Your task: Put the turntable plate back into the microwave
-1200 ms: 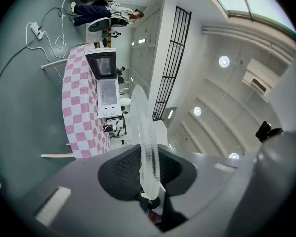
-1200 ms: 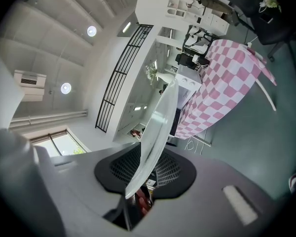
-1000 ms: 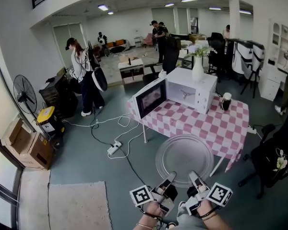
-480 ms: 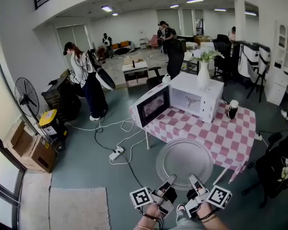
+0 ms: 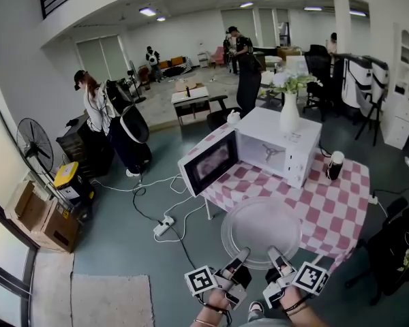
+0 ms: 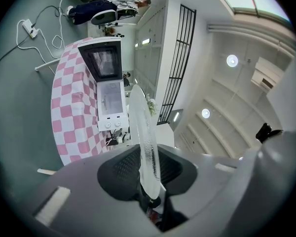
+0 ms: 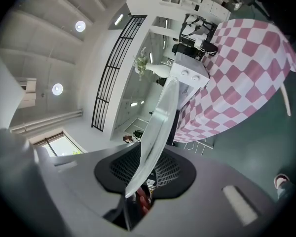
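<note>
Turntable plate (image 5: pixel 262 231), clear glass, carried level in the air short of the microwave (image 5: pixel 290 157). Head view: the left tool (image 5: pixel 241 256) clamps the rim at seven o'clock and the right tool (image 5: pixel 275 256) clamps it at five o'clock. The microwave stands at twelve o'clock of the plate on the checked worktop (image 5: pixel 330 213), its door (image 5: pixel 208 163) swung open toward ten o'clock and its drive hub (image 5: pixel 268 151) showing inside. A vase (image 5: pixel 289 118) stands on top, a cup (image 5: pixel 335 165) at two o'clock and a power strip (image 5: pixel 162 227) on the floor at nine o'clock; people stand well apart behind. Left gripper view: both pads are pressed on the edge-on glass (image 6: pixel 144 137). Right gripper view: the same grip on the rim (image 7: pixel 155 132). Judged best practice is to keep both tools level and matched, approach the cavity squarely, clear the door edge and seat the plate on the hub.
</note>
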A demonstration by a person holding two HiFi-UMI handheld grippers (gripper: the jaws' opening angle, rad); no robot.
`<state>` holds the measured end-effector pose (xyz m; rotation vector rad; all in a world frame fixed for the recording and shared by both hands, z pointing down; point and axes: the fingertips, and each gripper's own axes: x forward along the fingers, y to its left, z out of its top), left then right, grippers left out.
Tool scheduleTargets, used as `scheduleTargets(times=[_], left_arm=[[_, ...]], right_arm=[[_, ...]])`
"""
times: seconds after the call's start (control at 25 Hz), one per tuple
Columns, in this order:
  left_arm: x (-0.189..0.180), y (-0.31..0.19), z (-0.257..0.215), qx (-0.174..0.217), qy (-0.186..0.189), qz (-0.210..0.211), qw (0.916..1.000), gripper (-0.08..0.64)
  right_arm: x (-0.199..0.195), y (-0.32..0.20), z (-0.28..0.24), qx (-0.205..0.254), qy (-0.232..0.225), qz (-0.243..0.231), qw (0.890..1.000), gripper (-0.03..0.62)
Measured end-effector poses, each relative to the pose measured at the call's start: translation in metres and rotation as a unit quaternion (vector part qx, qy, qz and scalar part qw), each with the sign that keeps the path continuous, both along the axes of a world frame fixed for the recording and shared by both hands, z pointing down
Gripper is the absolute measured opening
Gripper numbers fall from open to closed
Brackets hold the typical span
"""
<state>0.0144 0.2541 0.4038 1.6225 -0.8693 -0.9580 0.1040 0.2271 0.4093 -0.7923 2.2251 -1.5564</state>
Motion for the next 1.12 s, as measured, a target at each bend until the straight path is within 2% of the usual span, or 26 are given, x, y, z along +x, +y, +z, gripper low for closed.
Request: scheduleTargets(times=[0.32, 0.4, 0.52, 0.76, 0.96, 1.12], left_arm=[[-0.012, -0.073, 0.002, -0.009, 0.003, -0.022, 0.9997, 0.063], [-0.016, -0.085, 0.001, -0.009, 0.001, -0.027, 0.9996, 0.063], [-0.023, -0.101, 0.003, -0.013, -0.007, -0.033, 0.9994, 0.063], [-0.031, -0.126, 0.013, -0.024, -0.006, -0.039, 0.9989, 0.063], [-0.041, -0.147, 0.02, -0.025, -0.001, -0.04, 0.9989, 0.064], [-0.049, -0.174, 0.025, -0.026, 0.004, -0.032, 0.9992, 0.064]], right_arm=[[-0.015, -0.077, 0.002, -0.001, -0.01, -0.023, 1.0, 0.077], [-0.016, -0.09, 0.007, -0.017, -0.003, -0.022, 1.0, 0.077], [-0.026, -0.107, 0.005, -0.008, -0.019, -0.033, 0.999, 0.077], [-0.031, -0.131, 0.021, -0.037, -0.006, -0.033, 0.999, 0.077], [-0.046, -0.155, 0.015, -0.006, -0.019, -0.049, 0.999, 0.077], [-0.049, -0.177, 0.029, -0.047, 0.006, -0.029, 0.998, 0.077]])
